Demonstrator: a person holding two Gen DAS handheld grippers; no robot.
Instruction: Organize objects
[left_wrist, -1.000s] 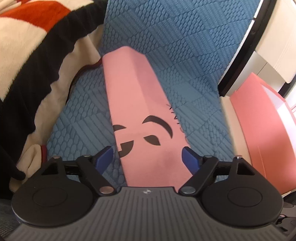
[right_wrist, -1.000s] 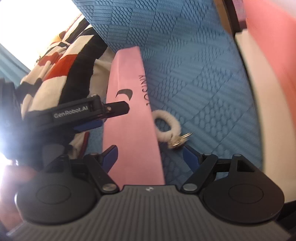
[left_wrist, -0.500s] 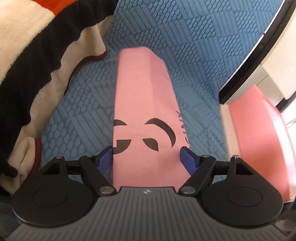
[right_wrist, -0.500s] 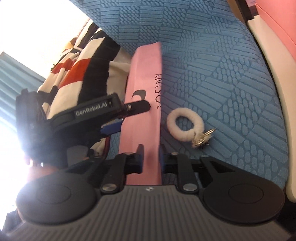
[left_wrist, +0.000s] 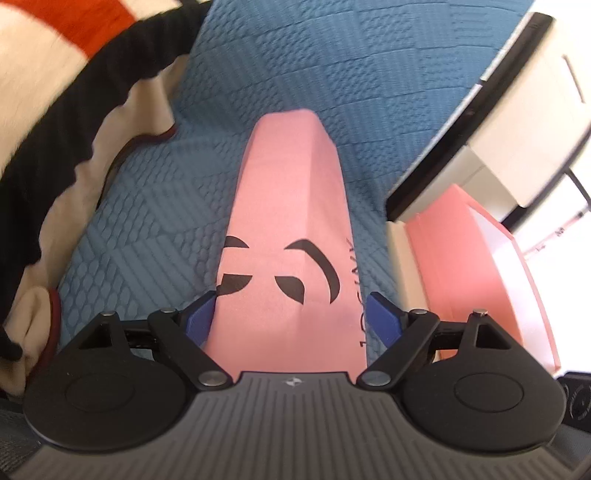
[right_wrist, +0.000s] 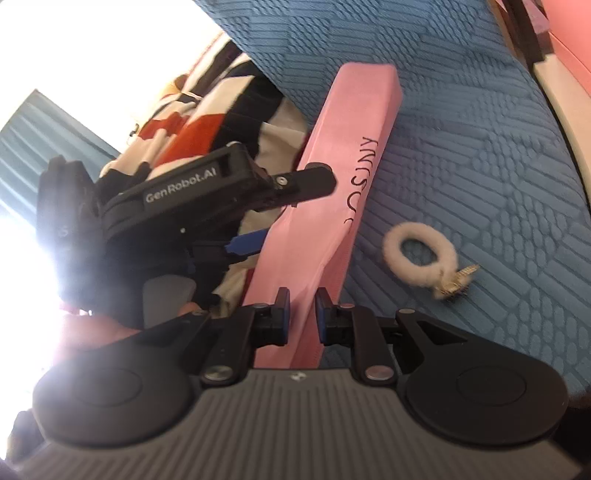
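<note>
A long flat pink box with black markings is held above the blue quilted bed cover. My left gripper spans the box's wide face, its blue pads at both edges. In the right wrist view the box stands on edge and my right gripper is shut on its thin near end. The left gripper's body shows at the left of that view, gripping the box from the side.
A white fluffy ring with a metal charm lies on the cover right of the box. A black, white and red striped blanket is bunched at the left. A pink folder and white furniture are at the right.
My right gripper closed on the box's near end half a second ago and still holds it. The box has tilted and lifted slightly off the cover; the left gripper keeps its grip.
</note>
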